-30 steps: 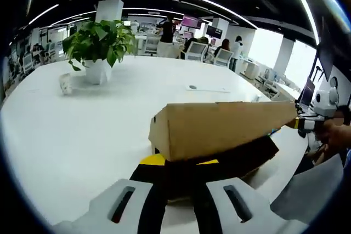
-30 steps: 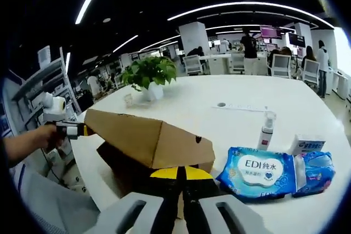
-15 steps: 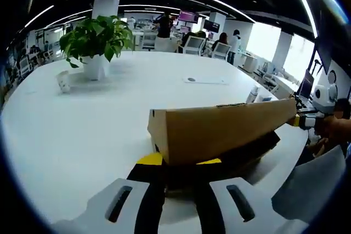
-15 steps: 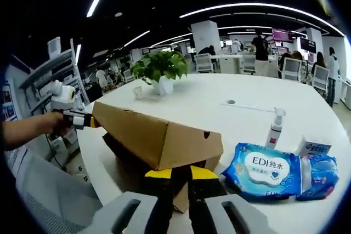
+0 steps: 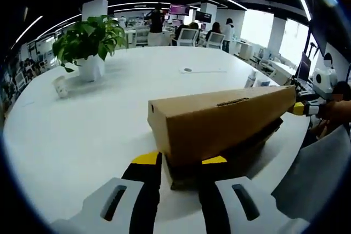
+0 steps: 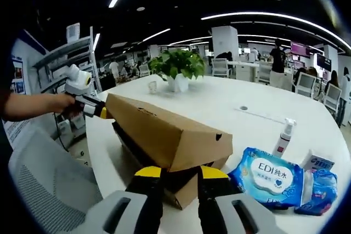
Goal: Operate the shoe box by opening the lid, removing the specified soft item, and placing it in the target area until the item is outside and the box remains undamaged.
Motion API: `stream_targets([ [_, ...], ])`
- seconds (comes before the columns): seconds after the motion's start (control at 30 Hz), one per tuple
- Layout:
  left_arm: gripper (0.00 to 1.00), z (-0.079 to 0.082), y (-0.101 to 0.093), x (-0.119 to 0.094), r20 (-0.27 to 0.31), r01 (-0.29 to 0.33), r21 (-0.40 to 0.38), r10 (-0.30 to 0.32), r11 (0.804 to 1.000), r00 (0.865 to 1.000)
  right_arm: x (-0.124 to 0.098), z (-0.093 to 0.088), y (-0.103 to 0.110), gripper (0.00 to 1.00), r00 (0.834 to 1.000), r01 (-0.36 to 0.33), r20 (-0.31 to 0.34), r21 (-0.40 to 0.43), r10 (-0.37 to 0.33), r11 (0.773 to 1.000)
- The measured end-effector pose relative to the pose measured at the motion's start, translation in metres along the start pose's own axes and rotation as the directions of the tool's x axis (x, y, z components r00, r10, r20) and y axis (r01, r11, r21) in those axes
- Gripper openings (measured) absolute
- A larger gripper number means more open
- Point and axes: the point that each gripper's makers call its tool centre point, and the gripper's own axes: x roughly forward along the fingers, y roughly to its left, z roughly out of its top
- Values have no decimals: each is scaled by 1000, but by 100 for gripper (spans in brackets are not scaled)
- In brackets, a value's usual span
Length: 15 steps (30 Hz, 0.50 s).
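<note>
Lid [image 5: 219, 121] lower; both tools [image 5: 178, 163] [image 6: 178, 175] narrow at box ends

Open-plan office; desks [image 5: 189, 35], monitors [image 5: 203, 17]

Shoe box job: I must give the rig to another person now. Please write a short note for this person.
Left hand-held gripper: jaws on the near end of the lid, seemingly shut on it.
Right hand-held gripper: at the other end, seemingly gripping the lid too.
The shoe box sits on the white table, lid raised off the base and tilted.
Wet-wipe packs and a spray bottle lie beside the box.
Done: lid partly lifted.
Left: finish opening, take out the soft item (inside is dark, I cannot see it), place it on the table.
</note>
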Motion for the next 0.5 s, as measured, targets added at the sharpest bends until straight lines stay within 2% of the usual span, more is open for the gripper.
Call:
stream_targets([
  [0.17, 26, -6, -2, 1, -15, 4, 6, -4, 1000, 1000, 1, -4, 0, 25, 1000, 2, -18, -29, -3, 1000],
  [0.5, 28, -17, -7, 6, -55, 28, 67, -25, 997, 998, 6, -9, 8, 29, 999, -18, -45, -127, 13, 992],
])
